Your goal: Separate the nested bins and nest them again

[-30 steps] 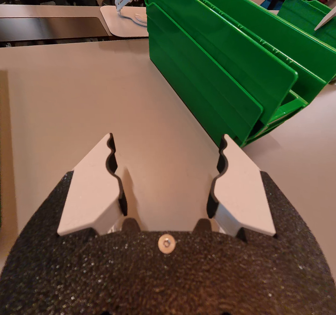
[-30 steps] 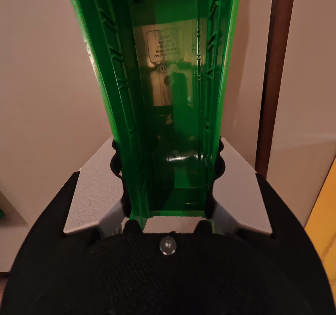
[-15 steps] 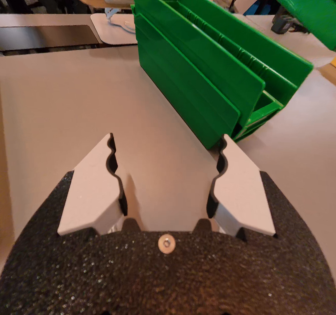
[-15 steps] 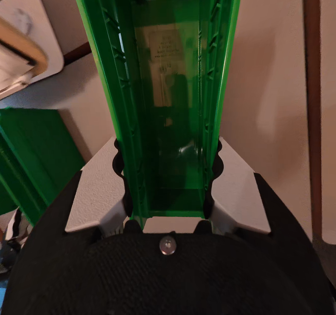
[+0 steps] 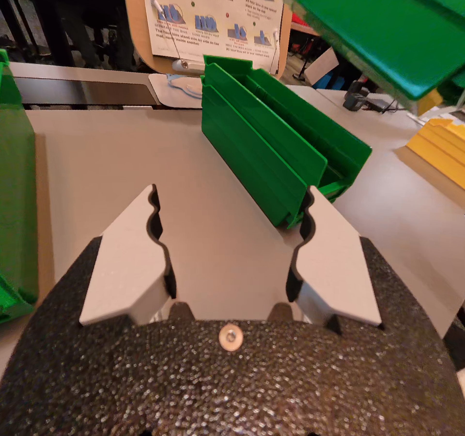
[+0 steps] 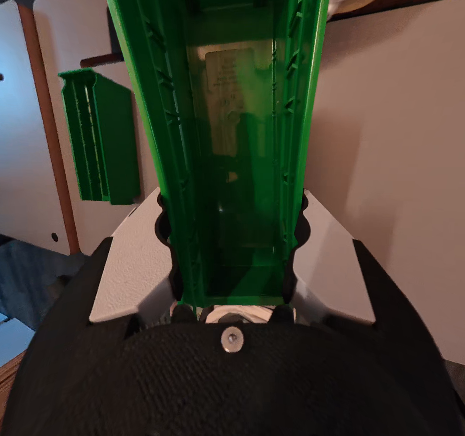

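Left tongs [image 5: 230, 225] hang open and empty over the counter [image 5: 125, 162], just beside the nested green bins [image 5: 266, 144]; a printed instruction sheet [image 5: 214, 13] stands behind. Right tongs [image 6: 232, 242] clamp one lifted bin [image 6: 226, 126] by both side walls — its label [image 6: 230, 71] too blurred to read. I judge I'm mid-separation; next, set it down beside the lone bin [image 6: 100, 136].

Beige table [image 5: 125, 152]: nested green bins [image 5: 266, 147], yellow stack [image 5: 442, 147].
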Demonstrator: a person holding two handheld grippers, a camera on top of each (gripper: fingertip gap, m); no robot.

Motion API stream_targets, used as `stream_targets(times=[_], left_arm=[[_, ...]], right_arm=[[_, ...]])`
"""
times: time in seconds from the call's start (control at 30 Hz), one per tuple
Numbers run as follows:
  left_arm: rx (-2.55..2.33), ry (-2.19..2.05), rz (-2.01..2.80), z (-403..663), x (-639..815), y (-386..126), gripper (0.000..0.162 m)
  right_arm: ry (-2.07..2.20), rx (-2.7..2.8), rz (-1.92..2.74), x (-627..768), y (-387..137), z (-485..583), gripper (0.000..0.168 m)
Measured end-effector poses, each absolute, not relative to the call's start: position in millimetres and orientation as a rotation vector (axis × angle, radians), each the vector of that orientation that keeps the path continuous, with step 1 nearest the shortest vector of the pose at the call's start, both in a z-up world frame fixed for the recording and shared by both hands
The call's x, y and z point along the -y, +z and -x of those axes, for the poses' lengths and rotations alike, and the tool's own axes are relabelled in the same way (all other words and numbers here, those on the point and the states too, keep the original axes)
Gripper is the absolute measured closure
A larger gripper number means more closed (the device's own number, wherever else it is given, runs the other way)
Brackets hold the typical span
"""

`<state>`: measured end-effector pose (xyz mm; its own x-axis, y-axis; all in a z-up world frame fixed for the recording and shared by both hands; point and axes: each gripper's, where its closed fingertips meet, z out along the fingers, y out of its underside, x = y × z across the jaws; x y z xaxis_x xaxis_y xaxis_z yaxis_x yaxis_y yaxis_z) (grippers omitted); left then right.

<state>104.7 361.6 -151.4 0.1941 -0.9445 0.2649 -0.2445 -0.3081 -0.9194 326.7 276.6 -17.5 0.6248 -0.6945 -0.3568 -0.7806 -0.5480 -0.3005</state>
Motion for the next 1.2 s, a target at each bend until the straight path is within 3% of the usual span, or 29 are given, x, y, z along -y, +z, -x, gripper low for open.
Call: stream_targets(times=[0.2,1.2], left_arm=[[-1.146,-1.115,1.648,-102.3,-354.6,-137.7,0.052],[-1.117,-1.046,1.665,-91.2,-371.5,-138.0,0.051]], right_arm=[[0.188,-1.155,2.479,-300.6,-39.2,-288.9,0.066],[-0.006,-1.224,2.506,-323.3,-123.9,-300.9,0.063]])
